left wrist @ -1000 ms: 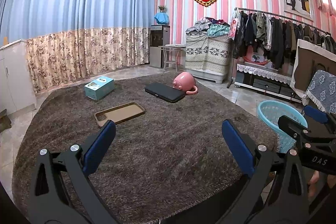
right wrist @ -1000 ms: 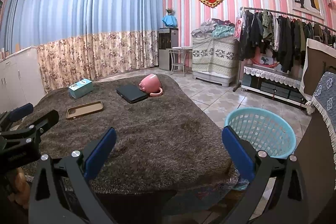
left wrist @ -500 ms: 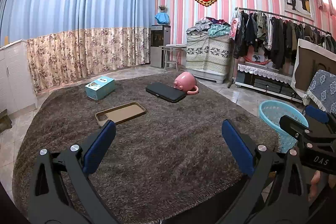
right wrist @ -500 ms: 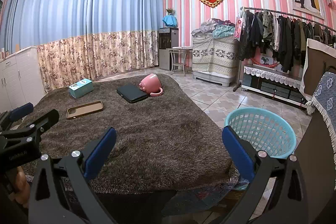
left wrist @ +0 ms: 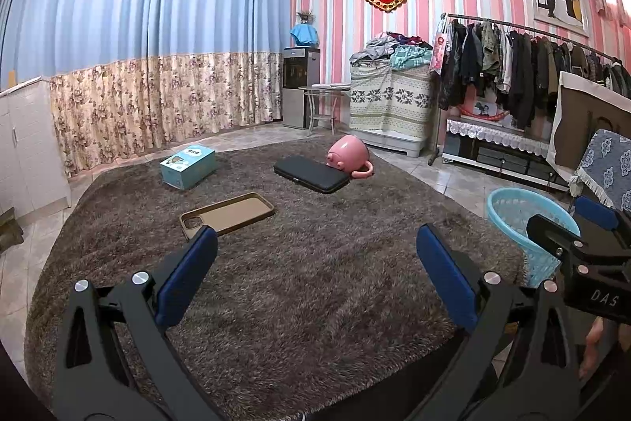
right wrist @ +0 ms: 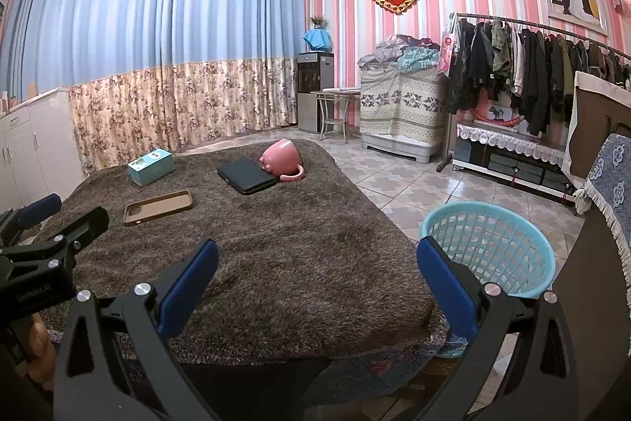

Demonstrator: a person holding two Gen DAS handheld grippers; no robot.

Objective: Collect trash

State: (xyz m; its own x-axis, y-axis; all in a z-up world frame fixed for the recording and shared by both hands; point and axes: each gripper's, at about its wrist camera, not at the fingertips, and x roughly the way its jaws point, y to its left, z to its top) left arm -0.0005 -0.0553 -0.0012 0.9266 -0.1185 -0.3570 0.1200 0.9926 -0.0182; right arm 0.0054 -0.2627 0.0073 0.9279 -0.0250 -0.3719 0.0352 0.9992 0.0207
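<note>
Both claws point(left wrist: 315, 263) point(right wrist: 315, 277) released, pink mug point(left wrist: 347, 153) tipped against black case point(left wrist: 311, 173), basket point(right wrist: 489, 247) seemingly empty

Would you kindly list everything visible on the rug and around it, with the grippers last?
Rug: one, shaggy brown, covering the raised surface.
Phone case: one, brown, near left on rug, open side up.
Box: one, light blue, far left on rug.
Flat case: one, black, far centre.
Mug: one, pink, tipped over, touching the flat case.
Basket: one, light blue, on floor right of rug.
Clothes rack: one, dark garments, right wall.
Left gripper: one, black with blue pads, open, empty.
Right gripper: one, same, open, empty.
</note>
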